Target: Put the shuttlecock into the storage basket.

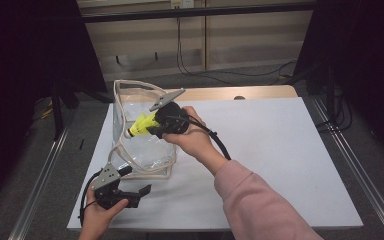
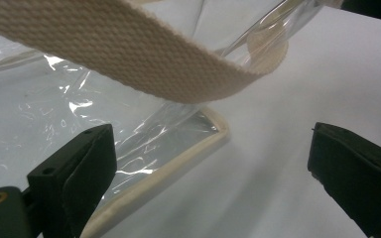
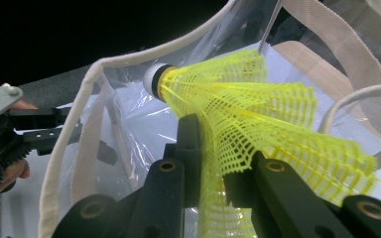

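Hovering at the mouth of the clear plastic tote bag with cream webbing trim (image 1: pixel 142 145), the right gripper (image 1: pixel 152 125) has a yellow mesh-skirted plastic shuttlecock with a white cork tip (image 1: pixel 141 125) pinched between its black jaws. From the right gripper view you can see it plainly: both jaws squeeze the netted skirt (image 3: pixel 258 114) near its middle, crumpling it a little, and the cork end points forward and down toward the bag's opening. The shuttlecock sits just above the bag's rim, not yet inside as far as I can judge.

Over by the bag's near corner, the left gripper (image 1: pixel 137 192) rests low on the white table board (image 1: pixel 280 150), jaws spread wide with nothing between them. Its own view shows the bag's bottom seam (image 2: pixel 178 163) just ahead and a cream webbing handle strap (image 2: pixel 129 54) looping across above. It touches neither.

So this looks like the loading step: shuttlecock going into the bag. The next move, I'd say, calls for a nose-first descent through the opening, steering clear of the floppy handles, then easing the jaws apart once the shuttlecock is well below the rim. The bag is light and soft-walled, so the idle left gripper may need to steady the near edge if the wall folds inward.
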`<state>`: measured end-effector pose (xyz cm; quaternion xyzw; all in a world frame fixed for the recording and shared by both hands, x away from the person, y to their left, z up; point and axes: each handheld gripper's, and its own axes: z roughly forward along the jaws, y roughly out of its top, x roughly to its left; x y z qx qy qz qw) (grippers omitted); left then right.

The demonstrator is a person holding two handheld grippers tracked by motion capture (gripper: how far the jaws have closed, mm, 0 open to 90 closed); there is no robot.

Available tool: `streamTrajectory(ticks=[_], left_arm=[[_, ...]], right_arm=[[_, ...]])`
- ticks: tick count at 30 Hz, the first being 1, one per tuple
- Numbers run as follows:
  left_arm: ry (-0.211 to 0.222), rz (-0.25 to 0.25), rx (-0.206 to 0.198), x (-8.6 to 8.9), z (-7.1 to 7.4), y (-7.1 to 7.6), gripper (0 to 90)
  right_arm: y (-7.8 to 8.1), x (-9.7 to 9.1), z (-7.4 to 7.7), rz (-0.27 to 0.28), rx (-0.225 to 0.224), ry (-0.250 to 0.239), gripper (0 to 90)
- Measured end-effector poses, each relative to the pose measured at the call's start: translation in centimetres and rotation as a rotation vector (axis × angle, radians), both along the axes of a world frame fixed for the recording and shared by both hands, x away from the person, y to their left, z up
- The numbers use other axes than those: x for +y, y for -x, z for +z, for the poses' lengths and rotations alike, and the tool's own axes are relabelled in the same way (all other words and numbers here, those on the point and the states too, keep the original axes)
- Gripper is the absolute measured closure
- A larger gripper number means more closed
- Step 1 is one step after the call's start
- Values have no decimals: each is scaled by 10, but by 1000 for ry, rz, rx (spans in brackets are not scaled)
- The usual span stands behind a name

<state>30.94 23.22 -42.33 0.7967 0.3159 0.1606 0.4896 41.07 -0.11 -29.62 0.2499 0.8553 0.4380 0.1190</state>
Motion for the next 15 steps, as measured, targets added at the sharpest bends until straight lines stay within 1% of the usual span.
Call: streamTrajectory(ticks=[3, 4, 5, 6, 7, 8, 12, 15], left_arm=[[5, 4, 3, 0, 0, 0, 50], [5, 3, 3, 0, 0, 0, 50], [6, 3, 3, 0, 0, 0, 50], [6, 3, 3, 0, 0, 0, 50], [4, 2, 2, 0, 0, 0, 50], [4, 2, 2, 0, 0, 0, 50], [8, 1, 3, 1, 0, 0, 50], [6, 1, 3, 1, 0, 0, 50]], right_arm=[[-1, 3, -2, 1, 3, 1, 800], [-2, 4, -3, -1, 4, 10, 800], [-2, 5, -4, 0, 12, 4, 800], [-3, 6, -5, 4, 6, 6, 800], [-3, 6, -6, 7, 11, 7, 800], [-3, 7, -6, -1, 11, 16, 800], [-5, 10, -9, 6, 17, 9, 799], [-6, 12, -11, 6, 21, 12, 799]])
